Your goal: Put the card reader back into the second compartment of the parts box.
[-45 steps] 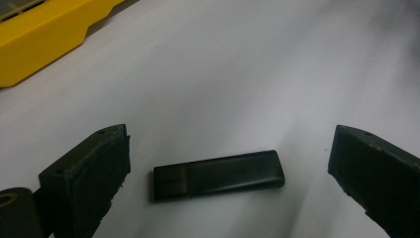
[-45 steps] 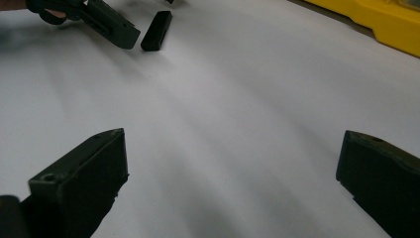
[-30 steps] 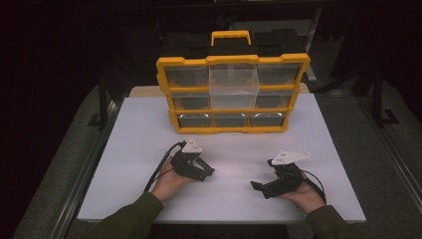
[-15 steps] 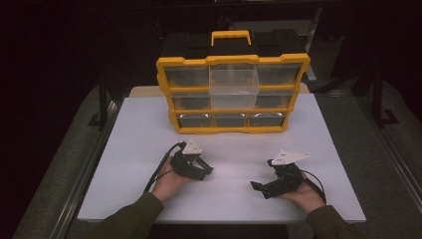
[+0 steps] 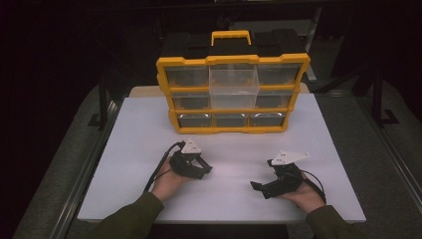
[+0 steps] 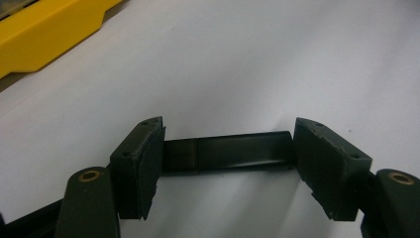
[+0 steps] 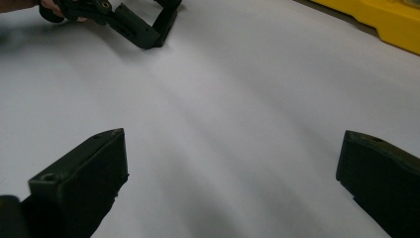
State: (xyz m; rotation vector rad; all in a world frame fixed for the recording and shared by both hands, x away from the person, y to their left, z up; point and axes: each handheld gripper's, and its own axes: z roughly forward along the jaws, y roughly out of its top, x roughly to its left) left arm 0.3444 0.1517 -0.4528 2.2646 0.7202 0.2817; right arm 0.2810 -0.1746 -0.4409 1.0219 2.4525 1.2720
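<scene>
My left gripper rests low on the white table, held by the person's left hand. In the left gripper view its jaws stand partly apart, and a short black bar spans the gap and touches both pads. My right gripper lies near the table's front right in the other hand. Its jaws are wide open over bare table with nothing between them. The left gripper also appears at the top left of the right gripper view.
A yellow organizer with clear drawers stands upright at the back middle of the table. Its top middle drawer sticks out toward me. Dark floor and metal rails flank the table on both sides.
</scene>
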